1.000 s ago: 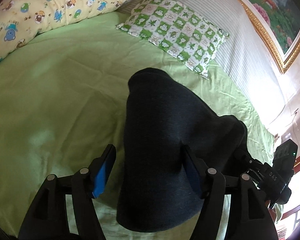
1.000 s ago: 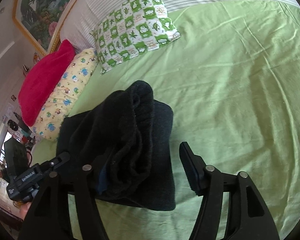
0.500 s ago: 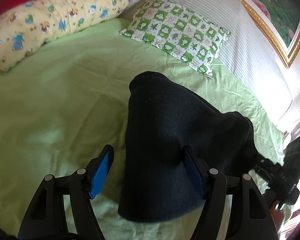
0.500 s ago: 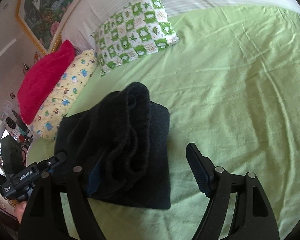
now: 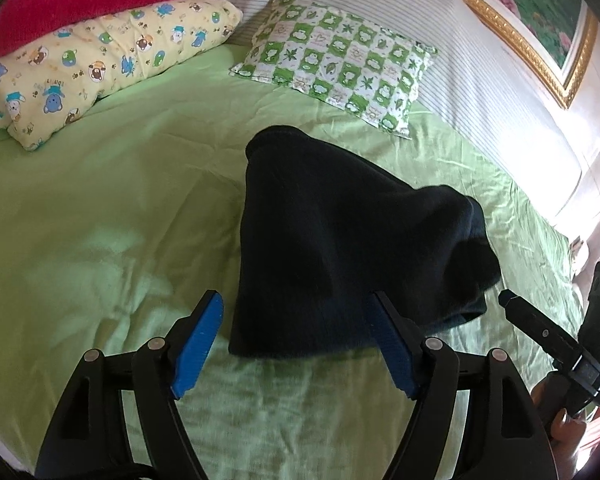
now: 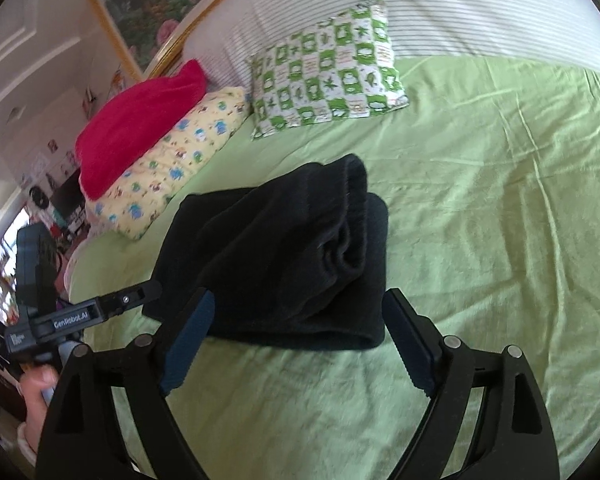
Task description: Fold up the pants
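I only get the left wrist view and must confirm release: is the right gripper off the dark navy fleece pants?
Observer: Yes. The right gripper's jaws are opening. The near edge of the dark navy fleece pants shows between the pads, unsqueezed.
Operator: Is the fold tidy on that side?
Observer: Not quite. That side shows several stacked layers, and the top one bulges in a thick roll instead of lying flat.

"GenRobot.AI" is printed in white on the left gripper [image 6: 92,312], seen from the right wrist.

Folded dark pants [image 5: 340,248], green bedsheet [image 5: 100,220], pillows [image 5: 336,60]
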`<state>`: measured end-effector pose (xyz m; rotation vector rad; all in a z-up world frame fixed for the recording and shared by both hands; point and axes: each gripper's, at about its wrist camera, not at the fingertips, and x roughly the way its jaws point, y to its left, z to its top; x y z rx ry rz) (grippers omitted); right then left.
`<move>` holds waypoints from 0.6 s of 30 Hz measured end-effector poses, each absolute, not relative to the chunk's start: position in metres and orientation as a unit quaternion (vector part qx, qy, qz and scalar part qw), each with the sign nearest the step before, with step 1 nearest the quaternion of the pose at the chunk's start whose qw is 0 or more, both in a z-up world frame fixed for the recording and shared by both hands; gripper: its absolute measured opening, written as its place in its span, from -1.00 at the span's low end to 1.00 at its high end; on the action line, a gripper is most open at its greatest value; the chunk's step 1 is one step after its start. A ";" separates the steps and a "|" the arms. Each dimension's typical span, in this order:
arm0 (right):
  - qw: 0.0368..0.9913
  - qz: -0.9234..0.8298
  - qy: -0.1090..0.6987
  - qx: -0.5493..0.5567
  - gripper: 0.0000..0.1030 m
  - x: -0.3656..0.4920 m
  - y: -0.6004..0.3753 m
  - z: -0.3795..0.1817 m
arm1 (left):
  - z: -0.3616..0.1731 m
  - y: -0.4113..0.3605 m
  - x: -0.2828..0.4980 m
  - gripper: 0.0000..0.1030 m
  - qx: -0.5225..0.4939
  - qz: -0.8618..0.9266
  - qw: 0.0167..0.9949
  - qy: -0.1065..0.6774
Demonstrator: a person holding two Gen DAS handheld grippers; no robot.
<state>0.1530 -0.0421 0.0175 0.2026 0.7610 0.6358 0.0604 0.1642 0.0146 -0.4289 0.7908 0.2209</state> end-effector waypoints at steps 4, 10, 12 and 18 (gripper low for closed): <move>0.876 0.322 0.352 0.069 0.70 0.141 -0.036 0.021 | 0.016 0.161 0.054 0.47 -0.203 0.104 0.897 0.379; 0.878 0.342 0.335 0.028 0.81 0.123 -0.028 0.023 | 0.013 0.152 0.040 0.54 -0.189 0.106 0.898 0.384; 0.878 0.343 0.334 0.018 0.82 0.120 -0.028 0.021 | 0.011 0.148 0.034 0.54 -0.181 0.109 0.898 0.386; 0.877 0.344 0.335 -0.001 0.84 0.113 -0.027 0.018 | 0.009 0.143 0.022 0.58 -0.167 0.125 0.898 0.389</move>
